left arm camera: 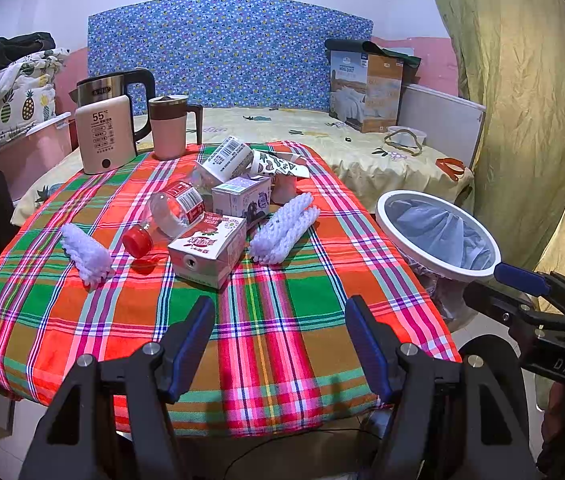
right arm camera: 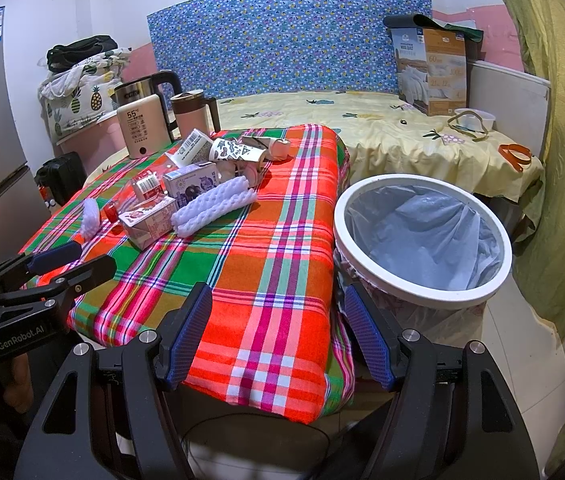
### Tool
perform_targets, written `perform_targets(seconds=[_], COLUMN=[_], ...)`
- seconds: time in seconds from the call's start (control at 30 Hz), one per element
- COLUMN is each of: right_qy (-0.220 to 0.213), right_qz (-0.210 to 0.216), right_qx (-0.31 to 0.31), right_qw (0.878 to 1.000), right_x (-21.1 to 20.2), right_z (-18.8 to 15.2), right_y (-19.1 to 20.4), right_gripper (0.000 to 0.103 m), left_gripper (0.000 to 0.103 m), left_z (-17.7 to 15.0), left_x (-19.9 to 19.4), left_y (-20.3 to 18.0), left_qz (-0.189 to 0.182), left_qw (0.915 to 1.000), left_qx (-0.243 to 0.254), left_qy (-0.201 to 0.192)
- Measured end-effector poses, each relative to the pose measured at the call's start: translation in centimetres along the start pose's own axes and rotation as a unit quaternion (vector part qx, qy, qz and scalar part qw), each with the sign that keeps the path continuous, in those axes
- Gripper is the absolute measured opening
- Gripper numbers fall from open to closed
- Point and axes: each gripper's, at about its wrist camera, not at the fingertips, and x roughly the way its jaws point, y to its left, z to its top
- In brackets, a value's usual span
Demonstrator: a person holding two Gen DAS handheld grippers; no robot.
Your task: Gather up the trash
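Left claw: mine, fingers spread wide, holding nothing, hovering over the near edge of the plaid cloth. Trash on the cloth, taken left to right from the left wrist view: one white foam net, lying apart from the rest; a clear bottle on its side with its red cap toward me; a pink-and-white carton, nearest to me and touching the bottle; a purple-and-white carton just behind it; a white carton with a barcode tilted at the back; a patterned paper cup on its side; a pair of foam nets lying together at the right of the heap. Not trash, by my reckoning: kettle and mug at the far left corner. Bin: white-rimmed, lined with a blue bag, standing on the floor just beside the cloth's right edge; nothing visible inside. Right claw: mine, equally wide, also carrying nothing, over the near right corner next to the bin. Step in hand: the start, nothing gathered yet as I judge it. Next move: reach forward, close on one near piece such as the pink carton or the lone net, and carry it rightward over the rim.
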Motion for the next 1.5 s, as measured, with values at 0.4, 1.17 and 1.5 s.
perform_targets(seconds=[0.4,1.17,1.5], right_qy=[0.001,0.003,0.014], right_qz=[-0.001,-0.014,-0.001], right_qx=[0.0,0.001,0.013], right_qw=[1.0,1.0,1.0], right_x=[0.0,0.3,1.4], right_z=[0.1,0.1,0.3], right_y=[-0.1,-0.1,-0.2], right_gripper=[0.07,0.07,0.07], left_gripper=[0.069,0.069,0.069], left_z=[-0.1,-0.1,0.0], left_x=[0.0,0.4,1.8], left_y=[-0.2,-0.6,0.5], left_qz=[-0.003,-0.007,-0.006], left_qw=[1.0,0.9999,0.9999], left_qx=[0.001,0.012,0.0], left_qy=[0.001,0.002,0.014])
